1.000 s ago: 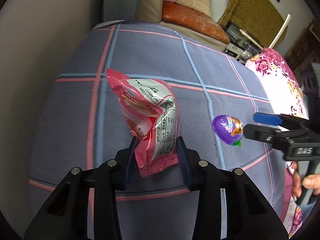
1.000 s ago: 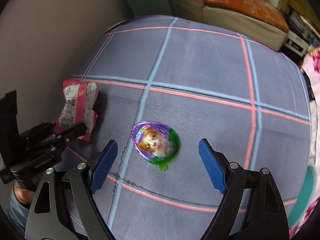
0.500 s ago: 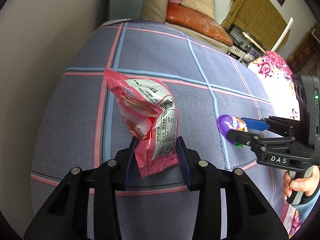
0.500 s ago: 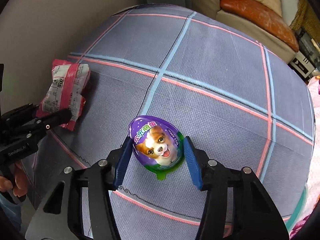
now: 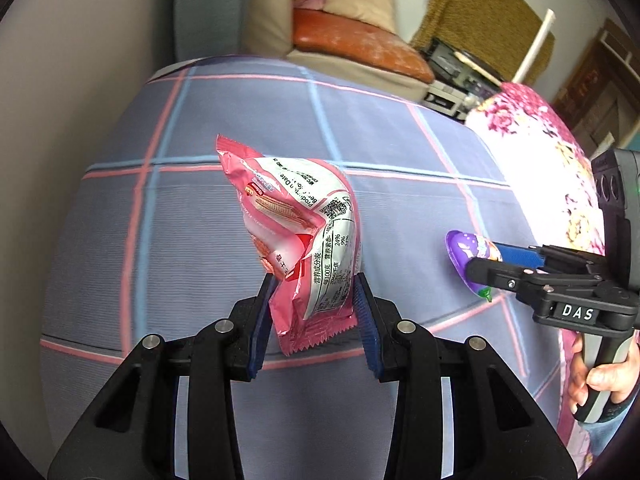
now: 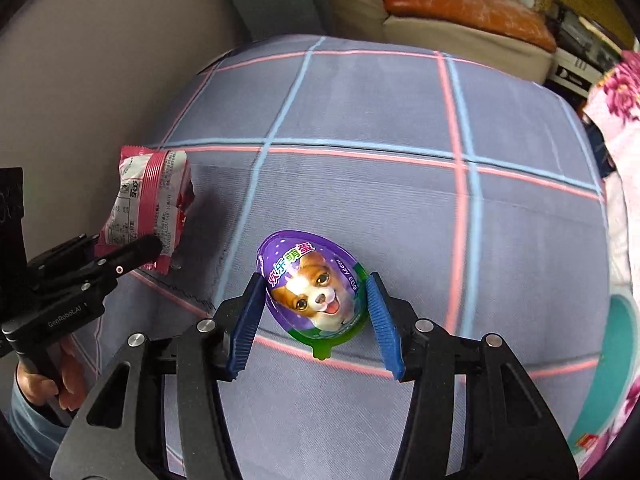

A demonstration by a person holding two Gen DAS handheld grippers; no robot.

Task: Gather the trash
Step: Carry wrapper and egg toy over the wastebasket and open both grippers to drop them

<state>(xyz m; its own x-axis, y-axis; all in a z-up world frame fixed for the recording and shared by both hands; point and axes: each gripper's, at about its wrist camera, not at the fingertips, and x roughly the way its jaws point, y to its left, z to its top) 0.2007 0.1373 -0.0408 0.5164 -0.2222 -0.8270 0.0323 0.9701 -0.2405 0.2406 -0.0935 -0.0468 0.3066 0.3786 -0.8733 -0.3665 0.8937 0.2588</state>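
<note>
My left gripper (image 5: 314, 300) is shut on the lower end of a pink and white snack wrapper (image 5: 298, 228) and holds it upright above the bed; the wrapper also shows in the right wrist view (image 6: 150, 208), with the left gripper (image 6: 132, 254) at the far left. My right gripper (image 6: 314, 308) is shut on a purple egg-shaped toy pack (image 6: 314, 290) with a puppy picture, lifted a little off the cover. In the left wrist view the egg pack (image 5: 466, 250) sits between the right gripper's fingers (image 5: 516, 254) at the right.
Both grippers hang over a bed with a grey-blue checked cover (image 6: 380, 120). A wall (image 5: 80, 60) runs along the left. A pink flowered quilt (image 5: 536, 152) lies at the right. A sofa with an orange cushion (image 5: 352, 40) stands beyond the bed.
My right gripper came down around the egg pack, closed on it and raised it slightly. My left gripper kept hold of the wrapper and lifted a little.
</note>
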